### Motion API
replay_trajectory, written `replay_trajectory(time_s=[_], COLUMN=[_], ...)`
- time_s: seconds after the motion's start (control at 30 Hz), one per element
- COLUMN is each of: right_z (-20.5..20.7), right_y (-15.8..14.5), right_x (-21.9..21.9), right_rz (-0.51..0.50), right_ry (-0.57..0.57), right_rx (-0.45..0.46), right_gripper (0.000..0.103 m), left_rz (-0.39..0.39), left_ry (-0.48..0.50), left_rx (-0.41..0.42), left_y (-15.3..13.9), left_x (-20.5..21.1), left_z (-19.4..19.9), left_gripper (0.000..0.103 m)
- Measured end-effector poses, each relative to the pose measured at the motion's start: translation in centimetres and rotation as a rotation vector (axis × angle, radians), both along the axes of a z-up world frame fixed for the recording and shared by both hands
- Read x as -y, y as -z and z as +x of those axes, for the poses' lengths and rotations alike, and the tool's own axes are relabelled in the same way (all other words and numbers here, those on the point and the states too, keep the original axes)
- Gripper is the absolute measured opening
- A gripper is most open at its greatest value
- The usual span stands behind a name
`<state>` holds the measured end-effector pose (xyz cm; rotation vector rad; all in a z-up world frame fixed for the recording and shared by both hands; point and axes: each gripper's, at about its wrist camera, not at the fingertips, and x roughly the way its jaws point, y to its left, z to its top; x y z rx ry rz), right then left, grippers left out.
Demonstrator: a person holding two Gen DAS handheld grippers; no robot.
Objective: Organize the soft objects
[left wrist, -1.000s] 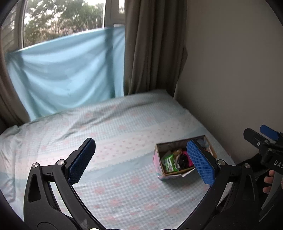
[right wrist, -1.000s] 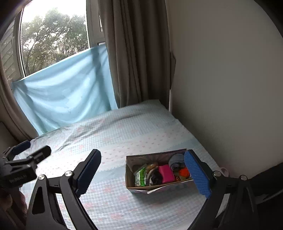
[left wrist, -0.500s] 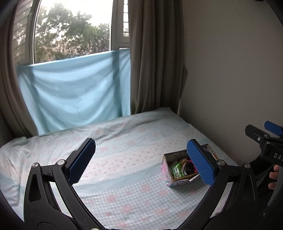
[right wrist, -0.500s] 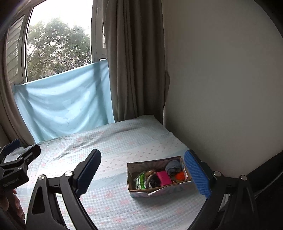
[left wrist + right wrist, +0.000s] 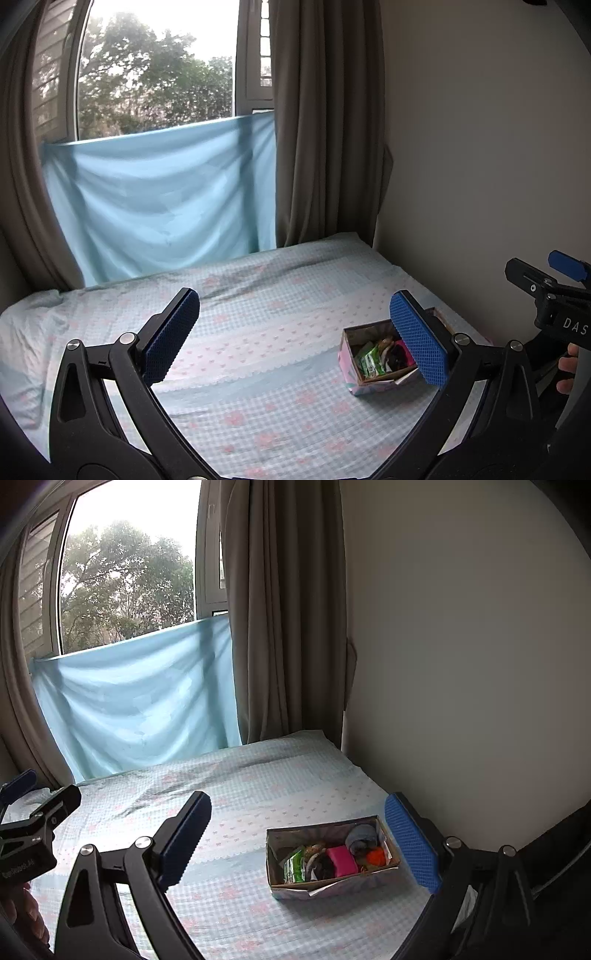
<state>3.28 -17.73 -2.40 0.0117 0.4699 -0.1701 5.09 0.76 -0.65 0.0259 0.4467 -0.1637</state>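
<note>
Both my claws hang above the bed (image 5: 229, 797), well off the sheet. My left gripper (image 5: 295, 338) has its blue pads spread wide, holding nothing; my right gripper (image 5: 310, 840) is spread just as wide, also bare. The box (image 5: 330, 884) sits near the right edge, by the wall, packed with soft things: a green packet (image 5: 294, 866), a pink piece (image 5: 343, 860), something grey (image 5: 364, 836).

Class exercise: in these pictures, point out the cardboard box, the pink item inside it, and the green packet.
cardboard box (image 5: 276, 862): right wrist view, on its left wall.
pink item (image 5: 343, 860): right wrist view, on its top face.
green packet (image 5: 294, 867): right wrist view, on its printed front.
</note>
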Motion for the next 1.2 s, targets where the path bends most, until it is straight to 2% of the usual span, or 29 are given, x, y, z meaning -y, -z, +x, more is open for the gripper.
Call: replay_trajectory(time_s=[1.2], right_z=[1.2], right_y=[-0.2], right_x=[1.9], right_rz=[0.015], right_ry=[0.019], right_rx=[-0.011], right_gripper=[0.094], left_rz=[0.024], left_ry=[-0.004], left_rx=[0.01], left_y=[0.3], left_x=[1.1], left_z=[1.2], left_gripper=[0.103])
